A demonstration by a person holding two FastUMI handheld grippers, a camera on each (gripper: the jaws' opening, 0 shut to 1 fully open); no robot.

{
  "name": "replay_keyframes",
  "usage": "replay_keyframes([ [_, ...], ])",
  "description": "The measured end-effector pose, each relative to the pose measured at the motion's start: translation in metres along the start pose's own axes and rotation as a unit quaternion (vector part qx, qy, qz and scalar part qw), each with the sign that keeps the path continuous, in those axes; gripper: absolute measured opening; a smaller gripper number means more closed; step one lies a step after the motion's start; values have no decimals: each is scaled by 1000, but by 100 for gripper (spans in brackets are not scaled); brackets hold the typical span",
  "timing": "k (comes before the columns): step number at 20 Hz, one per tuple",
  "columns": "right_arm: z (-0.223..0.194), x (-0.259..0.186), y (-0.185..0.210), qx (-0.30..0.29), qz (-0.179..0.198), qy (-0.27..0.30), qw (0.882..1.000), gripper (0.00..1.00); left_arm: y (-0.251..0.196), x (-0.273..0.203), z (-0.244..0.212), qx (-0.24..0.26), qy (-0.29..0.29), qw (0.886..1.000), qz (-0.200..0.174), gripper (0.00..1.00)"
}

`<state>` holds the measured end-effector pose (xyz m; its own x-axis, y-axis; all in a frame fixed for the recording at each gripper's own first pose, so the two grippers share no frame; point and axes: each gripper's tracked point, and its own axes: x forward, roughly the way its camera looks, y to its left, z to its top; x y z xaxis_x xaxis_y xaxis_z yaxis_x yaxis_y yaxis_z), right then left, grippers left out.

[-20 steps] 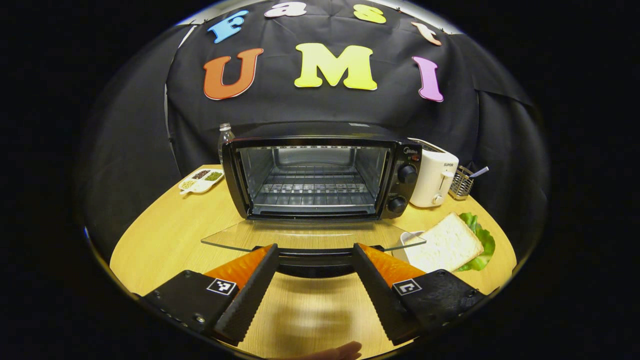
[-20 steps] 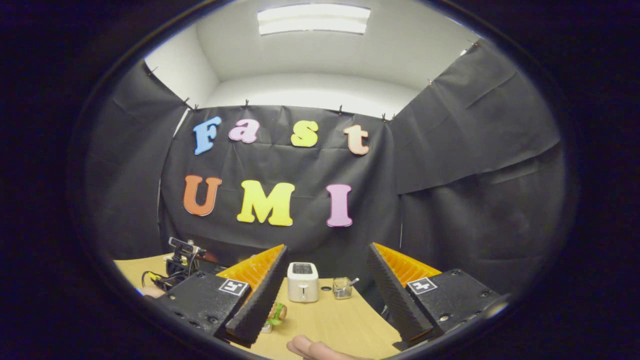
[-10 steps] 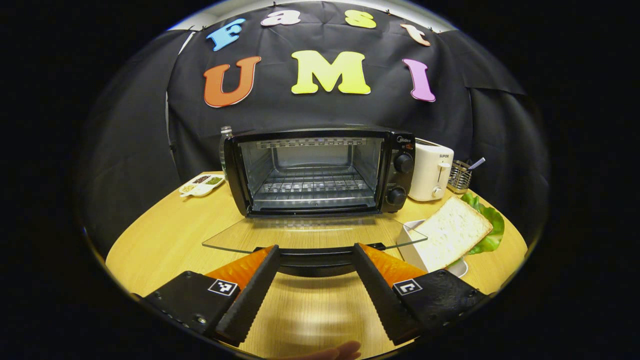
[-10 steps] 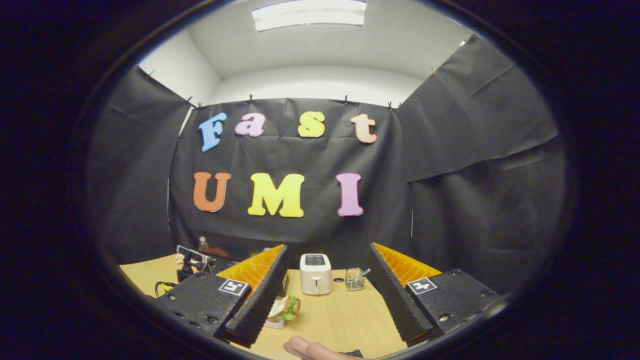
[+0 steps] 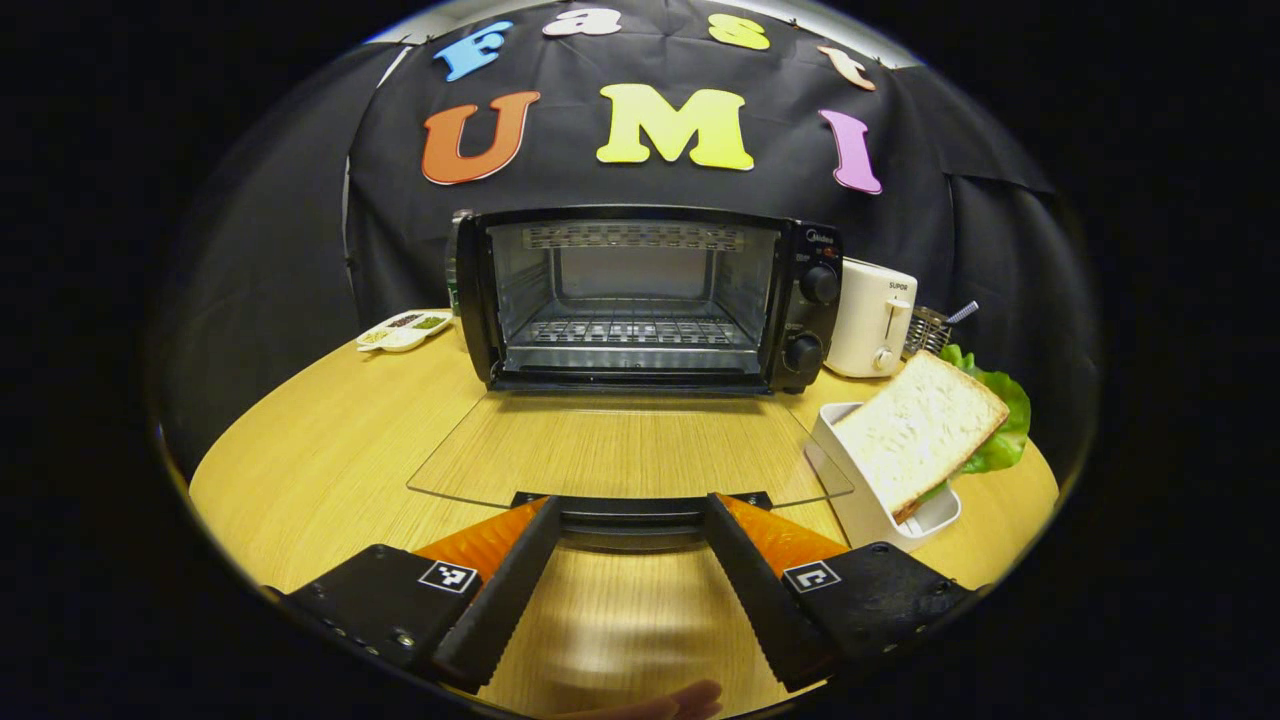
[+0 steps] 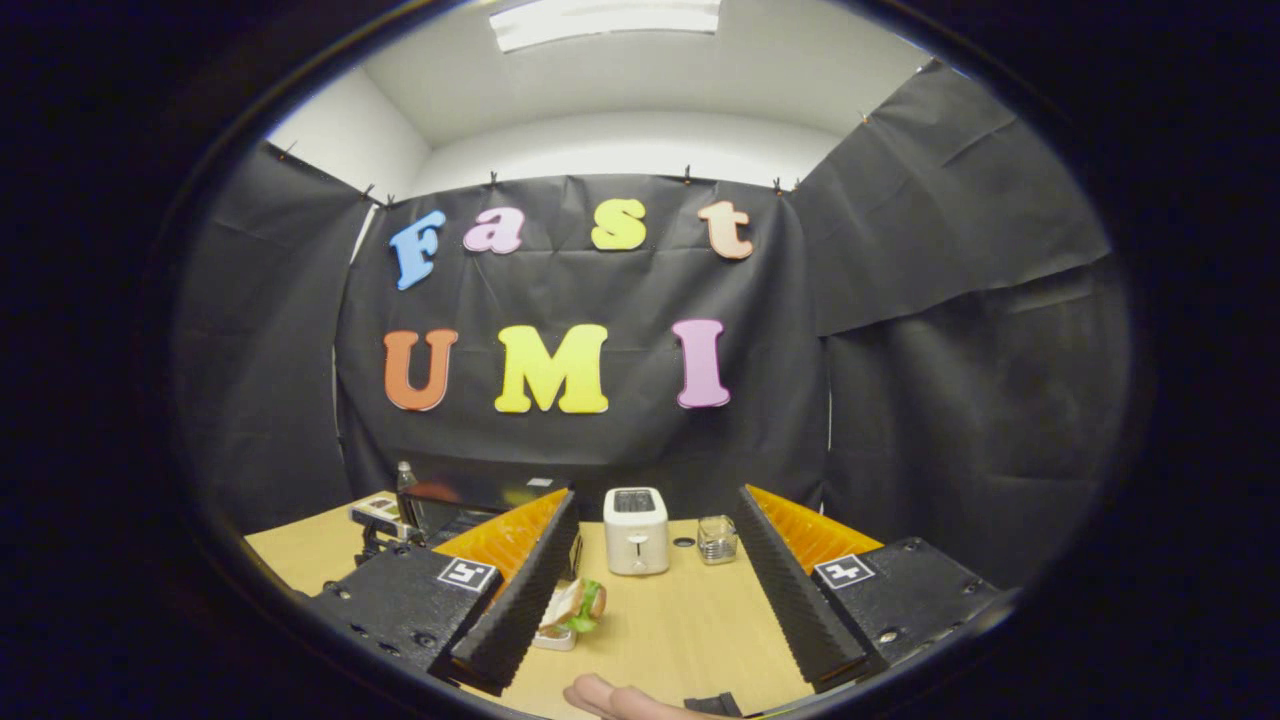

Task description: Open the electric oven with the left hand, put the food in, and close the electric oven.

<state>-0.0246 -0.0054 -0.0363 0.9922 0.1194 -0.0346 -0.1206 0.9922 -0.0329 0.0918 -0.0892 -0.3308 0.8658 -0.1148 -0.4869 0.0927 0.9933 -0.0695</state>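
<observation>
Spanning the booth, wooden table (image 5: 330, 440)

The black electric oven (image 5: 650, 300) stands wide open straight ahead of the left gripper (image 5: 630, 510), its wire rack bare inside. Its glass door (image 5: 625, 448) lies flat, the dark handle (image 5: 630, 512) sitting between the spread fingertips. Off to that gripper's right, the sandwich (image 5: 925, 425), bread over lettuce, leans tilted in a white tray (image 5: 850, 495).
</observation>
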Motion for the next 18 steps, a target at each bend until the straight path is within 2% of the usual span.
replay_keyframes([
  [6, -15, 39, 1, -3, 7, 46, 999, 100, 12, -52, 74, -16, -84, 996, -16, 95],
  [10, -40, 77, 14, 4, 36, 105, 994, 100, 29, -95, 128, -22, -143, 989, -7, 95],
  [11, -51, 87, 18, 7, 46, 126, 991, 100, 30, -106, 141, -20, -158, 987, -8, 95],
  [12, -61, 99, 23, 9, 58, 148, 987, 91, 33, -118, 152, -16, -175, 984, -5, 94],
  [13, -72, 109, 27, 15, 67, 168, 983, 100, 37, -130, 163, -9, -191, 982, 0, 94],
  [14, -81, 118, 30, 18, 78, 187, 979, 100, 42, -140, 172, -1, -206, 979, 8, 94],
  [15, -93, 127, 36, 20, 92, 208, 973, 91, 44, -150, 180, 4, -216, 976, 13, 94],
  [16, -106, 135, 42, 23, 104, 230, 967, 100, 44, -158, 181, 4, -218, 976, 13, 94],
  [18, -133, 150, 49, 34, 125, 276, 952, 100, 40, -170, 184, 2, -221, 975, 3, 94],
])
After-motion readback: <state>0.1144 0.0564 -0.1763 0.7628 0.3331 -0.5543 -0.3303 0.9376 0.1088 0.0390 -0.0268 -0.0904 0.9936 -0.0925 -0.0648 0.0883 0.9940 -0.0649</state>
